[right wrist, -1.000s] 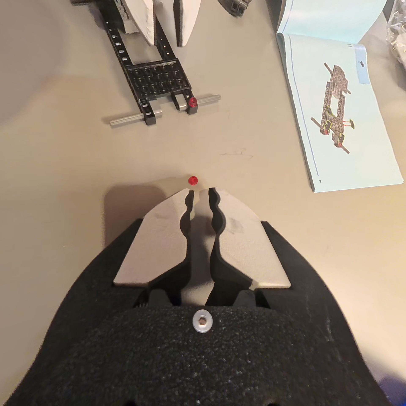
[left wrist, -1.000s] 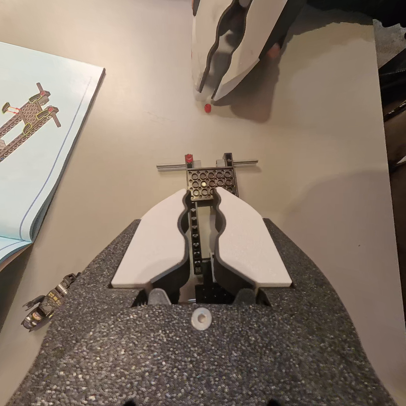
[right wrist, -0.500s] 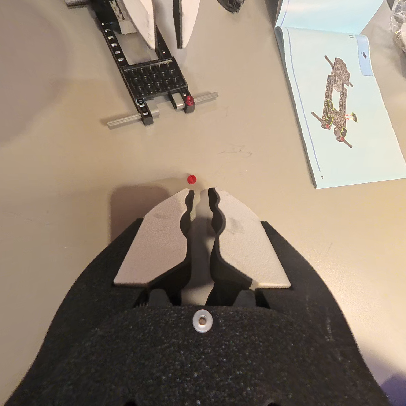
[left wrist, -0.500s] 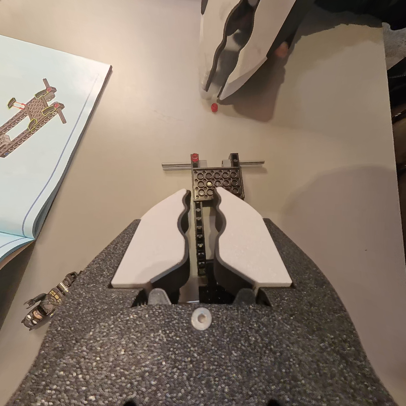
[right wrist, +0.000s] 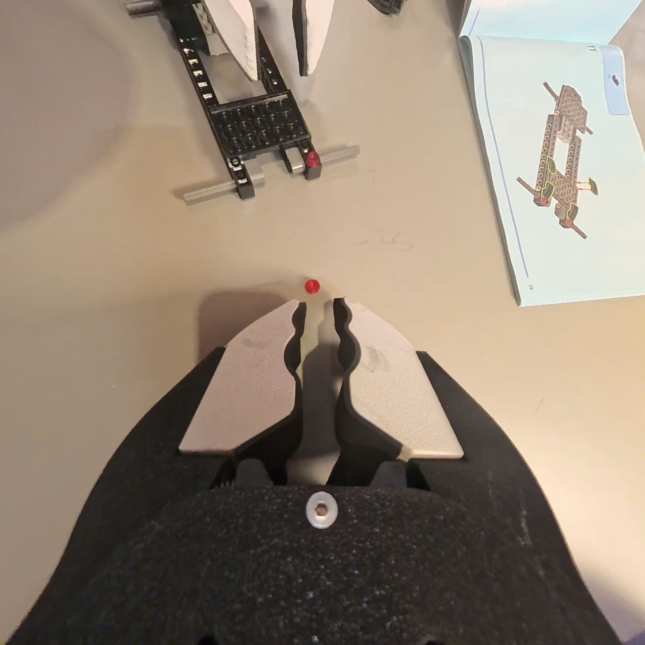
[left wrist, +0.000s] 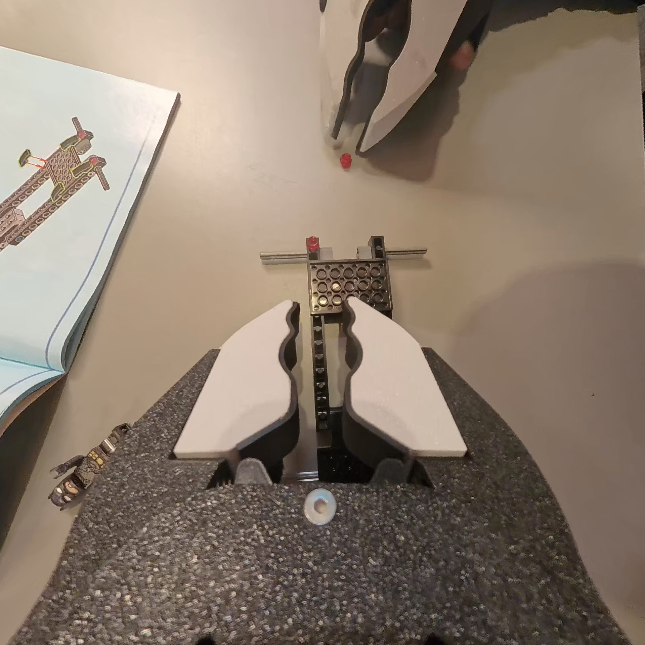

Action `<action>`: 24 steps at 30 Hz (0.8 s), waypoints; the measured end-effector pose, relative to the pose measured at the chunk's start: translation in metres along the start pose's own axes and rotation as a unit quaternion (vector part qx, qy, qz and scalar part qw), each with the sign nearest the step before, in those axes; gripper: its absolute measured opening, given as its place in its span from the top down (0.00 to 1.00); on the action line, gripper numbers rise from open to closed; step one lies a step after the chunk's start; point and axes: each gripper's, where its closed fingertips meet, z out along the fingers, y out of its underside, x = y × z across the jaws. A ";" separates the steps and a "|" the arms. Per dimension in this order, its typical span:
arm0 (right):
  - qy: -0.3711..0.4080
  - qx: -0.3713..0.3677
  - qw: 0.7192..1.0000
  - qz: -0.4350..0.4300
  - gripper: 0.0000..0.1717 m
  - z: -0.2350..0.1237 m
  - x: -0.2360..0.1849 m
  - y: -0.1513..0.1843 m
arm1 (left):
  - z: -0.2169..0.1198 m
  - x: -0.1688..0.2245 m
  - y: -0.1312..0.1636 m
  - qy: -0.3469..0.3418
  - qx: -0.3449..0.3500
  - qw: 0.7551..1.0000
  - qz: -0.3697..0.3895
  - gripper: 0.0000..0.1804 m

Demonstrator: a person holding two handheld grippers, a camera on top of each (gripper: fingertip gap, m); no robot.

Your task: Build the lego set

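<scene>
The left tongs [left wrist: 321,307] at frame centre stand parted around one rail of the black brick frame [left wrist: 350,282], seemingly not pressing, so a nudge could skew it. The right tongs [right wrist: 319,303], narrowly open and empty, sit just behind the loose red stud [right wrist: 311,286], which could roll across the tabletop [right wrist: 104,244].

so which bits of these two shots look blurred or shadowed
Left wrist view: the far right gripper is motion-smeared and throws a dark shadow on the beige table; the black brick frame is sharp. Right wrist view: the small red round stud is crisp, with shadow left of the fingertips.
</scene>
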 end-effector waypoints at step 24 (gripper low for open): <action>-0.051 0.036 0.996 0.062 0.97 0.002 0.001 -0.017 | 0.001 -0.005 0.012 -0.006 -0.031 0.999 -0.011 0.87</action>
